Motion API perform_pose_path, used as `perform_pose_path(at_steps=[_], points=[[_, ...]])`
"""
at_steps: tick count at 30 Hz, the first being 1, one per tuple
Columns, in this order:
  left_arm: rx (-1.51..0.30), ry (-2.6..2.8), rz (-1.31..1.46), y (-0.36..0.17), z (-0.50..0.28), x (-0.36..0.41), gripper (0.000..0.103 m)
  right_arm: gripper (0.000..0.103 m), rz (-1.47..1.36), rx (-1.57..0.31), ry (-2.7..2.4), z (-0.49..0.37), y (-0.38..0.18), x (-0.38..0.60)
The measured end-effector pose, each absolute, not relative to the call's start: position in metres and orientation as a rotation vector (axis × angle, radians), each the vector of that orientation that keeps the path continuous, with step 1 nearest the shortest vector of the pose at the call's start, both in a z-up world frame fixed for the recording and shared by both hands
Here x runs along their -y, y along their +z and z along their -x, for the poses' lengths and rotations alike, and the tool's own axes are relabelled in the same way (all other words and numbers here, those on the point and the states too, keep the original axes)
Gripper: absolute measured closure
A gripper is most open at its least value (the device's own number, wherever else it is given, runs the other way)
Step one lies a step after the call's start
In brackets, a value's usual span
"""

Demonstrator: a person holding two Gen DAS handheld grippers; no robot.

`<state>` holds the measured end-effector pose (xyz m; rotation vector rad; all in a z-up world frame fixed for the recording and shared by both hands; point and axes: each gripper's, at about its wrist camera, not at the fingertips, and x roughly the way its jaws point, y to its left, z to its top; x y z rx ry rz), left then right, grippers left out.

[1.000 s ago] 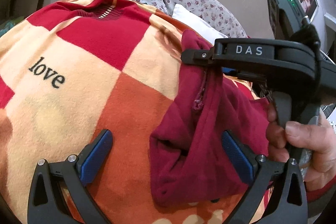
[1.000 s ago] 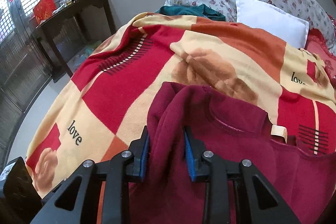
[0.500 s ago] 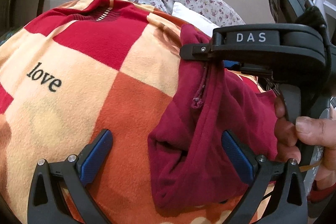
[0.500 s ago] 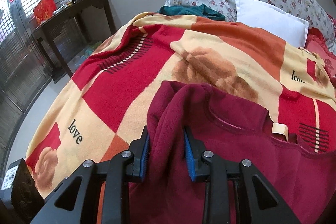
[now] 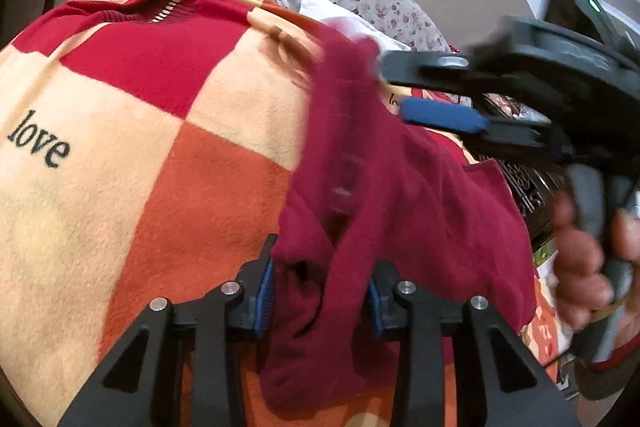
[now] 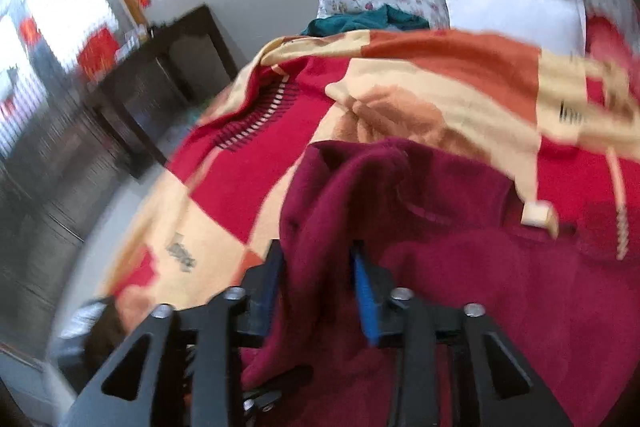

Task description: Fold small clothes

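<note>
Bed under a checked orange-red fleece blanket (image 5: 168,163); left hand-held gripper (image 5: 320,291) closing on the maroon fleece garment (image 5: 392,195), lower centre, taking over as the right hand-held gripper (image 6: 318,279) opens, cloth between its jaws.

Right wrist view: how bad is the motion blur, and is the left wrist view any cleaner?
Right wrist view: smeared nearly throughout, the window, dark side table and blanket streaked; only the right gripper stays crisp. Left wrist view: sharper, "love" on the blanket legible; blur confined to the maroon garment top edge and the person's hand. Fisheye bending in both.
</note>
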<state>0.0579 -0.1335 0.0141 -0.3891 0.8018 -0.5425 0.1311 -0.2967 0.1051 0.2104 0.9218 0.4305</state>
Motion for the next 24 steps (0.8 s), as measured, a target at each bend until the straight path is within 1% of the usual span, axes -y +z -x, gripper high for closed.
perform_pose_path(at_steps=[1, 3, 5, 7, 8, 12, 13, 15, 16, 17, 19, 22, 23, 24], points=[[-0.807, -0.544, 0.395, 0.013, -0.059, 0.133, 0.068, 0.056, -0.252, -0.924, 0.434, -0.126, 0.107, 0.307], [-0.814, -0.549, 0.412, 0.011, -0.060, 0.130, 0.068, 0.056, -0.267, -0.871, 0.398, -0.107, 0.114, 0.331], [-0.815, -0.549, 0.412, 0.011, -0.060, 0.130, 0.068, 0.056, -0.178, -0.837, 0.313, -0.088, 0.117, 0.354], [-0.818, -0.550, 0.414, 0.011, -0.062, 0.131, 0.068, 0.067, -0.115, -0.864, 0.232, -0.079, 0.109, 0.371], [-0.821, -0.552, 0.422, 0.011, -0.062, 0.130, 0.068, 0.075, -0.103, -0.888, 0.216, -0.076, 0.101, 0.382], [-0.834, -0.593, 0.445, 0.010, -0.066, 0.132, 0.068, 0.075, -0.139, -0.947, 0.164, -0.085, 0.068, 0.404], [-0.834, -0.592, 0.436, 0.011, -0.065, 0.133, 0.066, 0.075, -0.146, -0.946, 0.171, -0.089, 0.063, 0.408], [-0.839, -0.591, 0.433, 0.010, -0.066, 0.135, 0.054, 0.075, -0.172, -0.918, 0.168, -0.090, 0.063, 0.411], [-0.839, -0.598, 0.439, 0.010, -0.066, 0.136, 0.044, 0.075, -0.178, -0.925, 0.167, -0.089, 0.066, 0.411], [-0.833, -0.603, 0.438, 0.011, -0.065, 0.138, 0.040, 0.075, -0.176, -0.924, 0.174, -0.085, 0.071, 0.411], [-0.825, -0.595, 0.408, 0.012, -0.063, 0.144, 0.035, 0.075, -0.182, -0.923, 0.203, -0.069, 0.076, 0.411], [-0.831, -0.562, 0.362, 0.013, -0.063, 0.154, 0.035, 0.075, -0.155, -0.923, 0.257, -0.037, 0.078, 0.406], [-0.830, -0.558, 0.357, 0.014, -0.063, 0.156, 0.036, 0.075, -0.135, -0.933, 0.259, -0.031, 0.072, 0.404], [-0.830, -0.555, 0.353, 0.015, -0.062, 0.157, 0.040, 0.075, -0.128, -0.966, 0.260, -0.029, 0.061, 0.402]])
